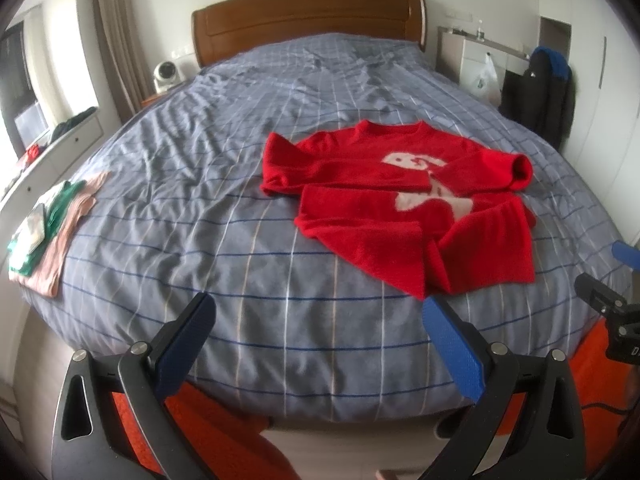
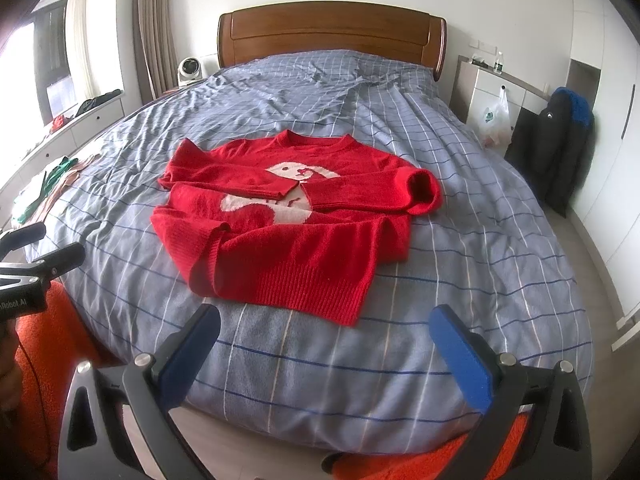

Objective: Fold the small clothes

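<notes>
While sweater [image 2: 288, 224] lies central, folded pile [image 1: 48, 228] leftward

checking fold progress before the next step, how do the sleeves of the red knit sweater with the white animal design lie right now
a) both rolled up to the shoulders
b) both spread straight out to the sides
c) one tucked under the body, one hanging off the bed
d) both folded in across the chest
d: both sleeves of the red knit sweater with the white animal design lie crossed inward over its chest, cuffs nearly meeting over the design, on the blue-grey checked bedspread.

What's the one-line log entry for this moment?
left gripper open | right gripper open | red sweater sleeves folded in, on bed
</notes>
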The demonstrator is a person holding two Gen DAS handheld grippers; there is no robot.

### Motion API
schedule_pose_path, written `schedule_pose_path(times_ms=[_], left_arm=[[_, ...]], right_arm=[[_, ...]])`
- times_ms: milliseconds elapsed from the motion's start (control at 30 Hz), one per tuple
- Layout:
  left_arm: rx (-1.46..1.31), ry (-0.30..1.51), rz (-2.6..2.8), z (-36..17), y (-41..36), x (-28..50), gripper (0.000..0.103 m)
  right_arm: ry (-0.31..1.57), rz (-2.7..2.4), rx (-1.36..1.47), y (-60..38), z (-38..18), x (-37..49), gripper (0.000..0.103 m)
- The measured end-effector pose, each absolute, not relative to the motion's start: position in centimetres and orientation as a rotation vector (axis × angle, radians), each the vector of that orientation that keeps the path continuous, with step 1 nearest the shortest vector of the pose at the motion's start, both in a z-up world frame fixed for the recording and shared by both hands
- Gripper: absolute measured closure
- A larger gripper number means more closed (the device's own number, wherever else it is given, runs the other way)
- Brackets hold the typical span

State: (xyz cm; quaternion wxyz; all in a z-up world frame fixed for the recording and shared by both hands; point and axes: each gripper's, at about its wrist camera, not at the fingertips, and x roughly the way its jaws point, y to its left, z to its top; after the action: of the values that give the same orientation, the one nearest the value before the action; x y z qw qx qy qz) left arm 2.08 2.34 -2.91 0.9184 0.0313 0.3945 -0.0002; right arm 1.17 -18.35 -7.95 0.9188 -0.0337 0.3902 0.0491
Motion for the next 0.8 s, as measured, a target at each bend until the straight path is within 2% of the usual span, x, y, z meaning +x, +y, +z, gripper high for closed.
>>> schedule_pose_path(times_ms=[233, 400, 500, 667, 700, 800], left_arm=[[-0.070, 0.842, -0.072, -3.0, 5.6, 2.8, 0.000], [-0.113, 0.913, -0.095, -5.5, 6.8, 5.1, 0.000], [-0.120, 0.976, -0.173, -7.1, 5.9, 7.2, 0.000], [-0.035, 0.996, -0.247, -8.1, 3.3, 12.2, 0.001], [-0.051, 0.998, -0.244, -8.0, 3.3, 12.7, 0.001], [-0.117, 0.993, -0.240, -7.7, 3.4, 12.9, 0.001]], right_arm=[[0.781, 0.098, -0.048, -19.2, -7.5, 0.9, 0.000], [0.742, 0.050, 0.007, -22.2, -7.2, 1.0, 0.000], [0.753, 0.037, 0.051, -24.5, -8.6, 2.3, 0.000], [0.895, 0.194, 0.144, -26.7, -13.8, 7.1, 0.000], [0.912, 0.242, 0.175, -27.0, -14.7, 8.3, 0.002], [0.939, 0.324, 0.249, -26.9, -17.0, 11.2, 0.020]])
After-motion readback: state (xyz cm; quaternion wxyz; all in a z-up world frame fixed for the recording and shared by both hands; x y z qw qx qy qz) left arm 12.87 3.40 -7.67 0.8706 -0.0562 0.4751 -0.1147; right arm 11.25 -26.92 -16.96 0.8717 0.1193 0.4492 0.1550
